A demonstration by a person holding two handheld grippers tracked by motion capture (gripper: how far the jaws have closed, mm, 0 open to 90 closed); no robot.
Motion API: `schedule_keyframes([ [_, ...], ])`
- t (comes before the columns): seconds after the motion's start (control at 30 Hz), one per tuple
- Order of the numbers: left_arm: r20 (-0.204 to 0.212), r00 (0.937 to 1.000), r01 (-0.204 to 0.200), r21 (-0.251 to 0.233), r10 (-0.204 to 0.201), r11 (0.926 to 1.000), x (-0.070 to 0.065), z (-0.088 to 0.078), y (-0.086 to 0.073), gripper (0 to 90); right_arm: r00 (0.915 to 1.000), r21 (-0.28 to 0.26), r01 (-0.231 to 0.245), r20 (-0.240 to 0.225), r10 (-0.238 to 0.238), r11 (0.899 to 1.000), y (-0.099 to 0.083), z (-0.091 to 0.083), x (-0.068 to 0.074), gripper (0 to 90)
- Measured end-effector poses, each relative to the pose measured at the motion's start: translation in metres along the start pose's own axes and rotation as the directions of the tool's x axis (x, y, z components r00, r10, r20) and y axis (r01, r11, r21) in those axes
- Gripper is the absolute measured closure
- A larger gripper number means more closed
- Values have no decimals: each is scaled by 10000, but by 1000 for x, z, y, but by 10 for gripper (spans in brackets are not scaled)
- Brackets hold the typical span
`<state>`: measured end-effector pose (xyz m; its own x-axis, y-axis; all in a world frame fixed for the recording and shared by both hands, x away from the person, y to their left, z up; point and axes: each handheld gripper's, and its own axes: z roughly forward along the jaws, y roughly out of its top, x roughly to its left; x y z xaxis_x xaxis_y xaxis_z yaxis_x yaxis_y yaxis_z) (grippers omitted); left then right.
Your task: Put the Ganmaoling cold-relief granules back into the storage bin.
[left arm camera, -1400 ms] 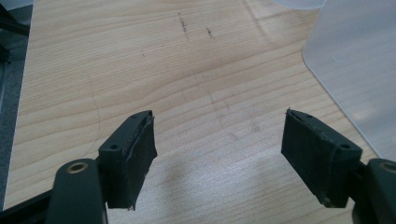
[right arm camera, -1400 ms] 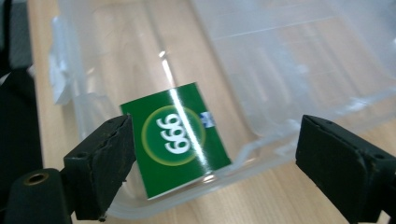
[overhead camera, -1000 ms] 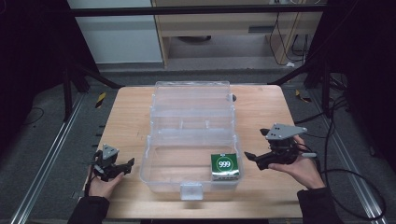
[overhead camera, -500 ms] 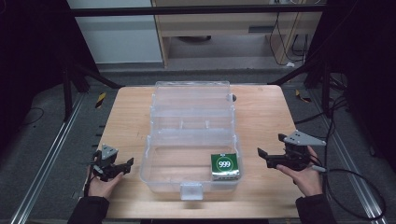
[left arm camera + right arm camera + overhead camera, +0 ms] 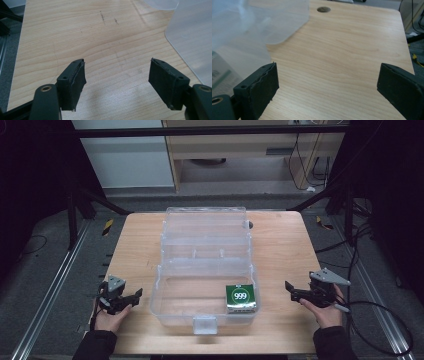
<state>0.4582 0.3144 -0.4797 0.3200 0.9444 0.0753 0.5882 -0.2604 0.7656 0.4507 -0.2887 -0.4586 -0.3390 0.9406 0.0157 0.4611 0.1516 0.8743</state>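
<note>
Both grippers, left [image 5: 131, 297] and right [image 5: 295, 293], are held released at lower frame; the open box [image 5: 205, 265] could be knocked if swung inward.

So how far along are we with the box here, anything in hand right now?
Looks done: the green 999 box sits inside the open clear case, at its front right. In hand: nothing; the left gripper and right gripper are both open, over bare table either side of the case. Left, probably: closing the lid, which stands open.

green box [image 5: 222, 72] blurred behind clear bin wall [image 5: 249, 37], cut off.
</note>
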Motion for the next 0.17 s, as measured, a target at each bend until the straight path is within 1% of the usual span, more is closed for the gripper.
schedule_keyframes([
  [0.13, -163, 9998, 148, -115, -150, 9998, 2, -2, 0, 315, 9987, 47, -172, 470, 170, 9998, -8, 4, -7, 33],
  [0.17, -163, 9998, 148, -115, -150, 9998, 2, -2, 0, 321, 9987, 47, -172, 470, 170, 9998, -8, 4, -7, 33],
])
